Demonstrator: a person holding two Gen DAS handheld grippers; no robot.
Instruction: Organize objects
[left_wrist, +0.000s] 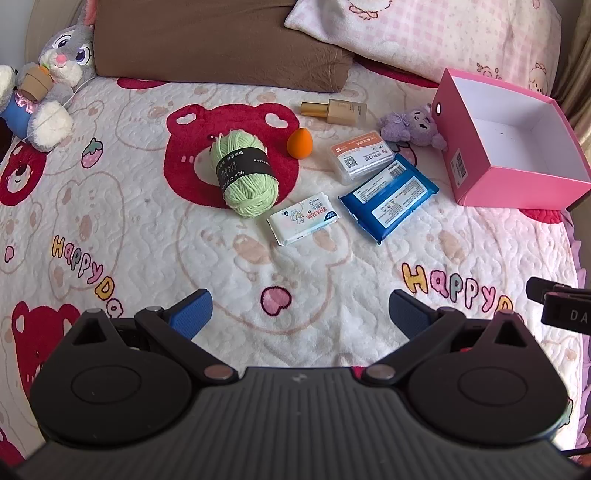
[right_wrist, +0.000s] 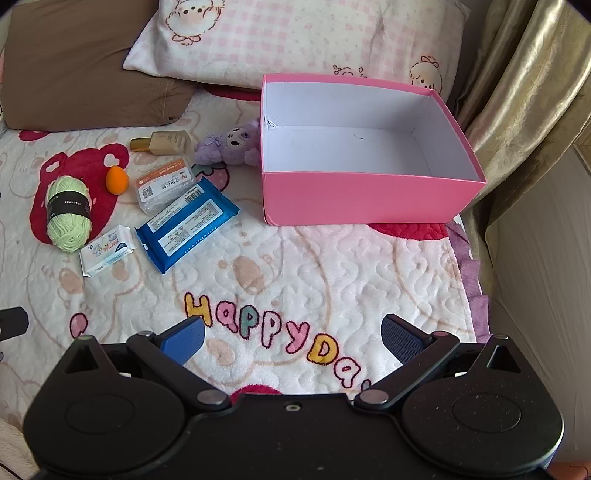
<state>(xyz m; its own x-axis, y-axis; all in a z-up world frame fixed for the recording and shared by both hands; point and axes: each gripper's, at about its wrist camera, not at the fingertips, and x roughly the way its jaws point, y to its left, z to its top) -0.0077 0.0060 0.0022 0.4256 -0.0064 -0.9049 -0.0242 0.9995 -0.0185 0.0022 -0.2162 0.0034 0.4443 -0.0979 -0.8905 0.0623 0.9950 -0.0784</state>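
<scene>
On the bed blanket lie a green yarn ball (left_wrist: 244, 173) (right_wrist: 69, 214), an orange sponge egg (left_wrist: 300, 143) (right_wrist: 117, 179), a beige bottle with a gold cap (left_wrist: 336, 110) (right_wrist: 162, 142), a clear card box (left_wrist: 362, 157) (right_wrist: 164, 186), a blue wipes pack (left_wrist: 388, 197) (right_wrist: 186, 227), a small white tissue pack (left_wrist: 303, 222) (right_wrist: 107, 251) and a purple plush (left_wrist: 412, 127) (right_wrist: 231, 142). An open, empty pink box (left_wrist: 491, 184) (right_wrist: 362, 199) stands to their right. My left gripper (left_wrist: 300, 314) and right gripper (right_wrist: 292, 341) are open and empty, hovering over the blanket short of the objects.
A grey bunny plush (left_wrist: 51, 81) sits at the far left. A brown pillow (left_wrist: 218, 40) (right_wrist: 81, 62) and a pink checked pillow (left_wrist: 424, 33) (right_wrist: 295, 40) lie at the head. Gold curtains (right_wrist: 528, 92) and the bed edge bound the right side.
</scene>
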